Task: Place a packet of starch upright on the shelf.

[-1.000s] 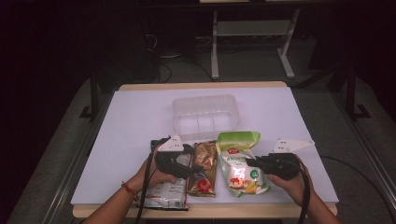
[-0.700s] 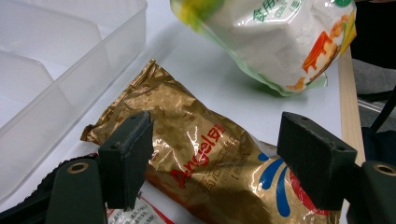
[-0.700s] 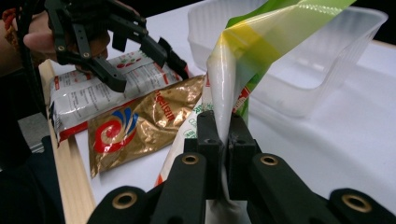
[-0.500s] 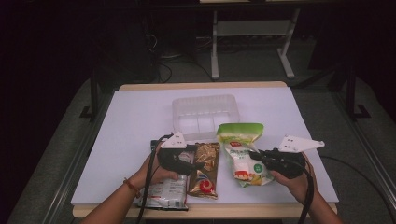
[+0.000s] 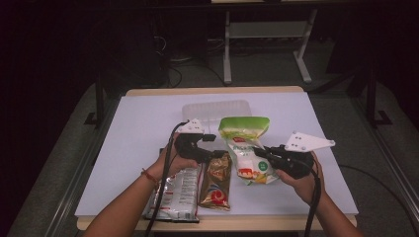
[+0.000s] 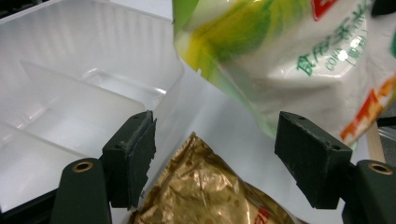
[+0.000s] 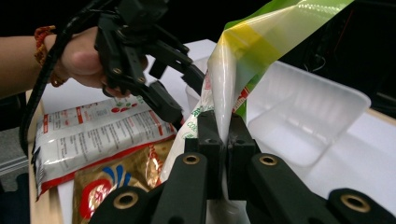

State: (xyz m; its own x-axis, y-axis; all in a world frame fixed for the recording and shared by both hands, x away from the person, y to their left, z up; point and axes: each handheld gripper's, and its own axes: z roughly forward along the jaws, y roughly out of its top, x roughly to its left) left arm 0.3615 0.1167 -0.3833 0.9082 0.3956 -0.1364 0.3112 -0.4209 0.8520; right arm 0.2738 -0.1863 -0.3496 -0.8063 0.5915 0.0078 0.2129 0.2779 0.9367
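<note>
My right gripper (image 5: 259, 153) (image 7: 223, 140) is shut on the side edge of a green-and-white pouch (image 5: 247, 148) (image 7: 243, 60) and holds it lifted and tilted, its green top toward the clear tray (image 5: 207, 109). To the pouch's left, my left gripper (image 5: 212, 145) (image 6: 215, 158) is open with nothing between its pads. It hovers over the top of a gold snack packet (image 5: 216, 185) (image 6: 205, 196), between the tray (image 6: 70, 93) and the pouch (image 6: 289, 60). In the right gripper view that other gripper (image 7: 159, 84) hangs just left of the pouch.
A white-and-silver packet (image 5: 178, 192) (image 7: 93, 130) lies left of the gold one near the table's front edge. The clear divided tray (image 7: 308, 107) sits mid-table on the white tabletop (image 5: 143, 123). Dark floor, cables and a white stand (image 5: 262, 44) lie beyond the table.
The right gripper has risen with the pouch, which now hangs off the table and more upright. The left gripper has moved up and to the right, toward the tray and pouch.
</note>
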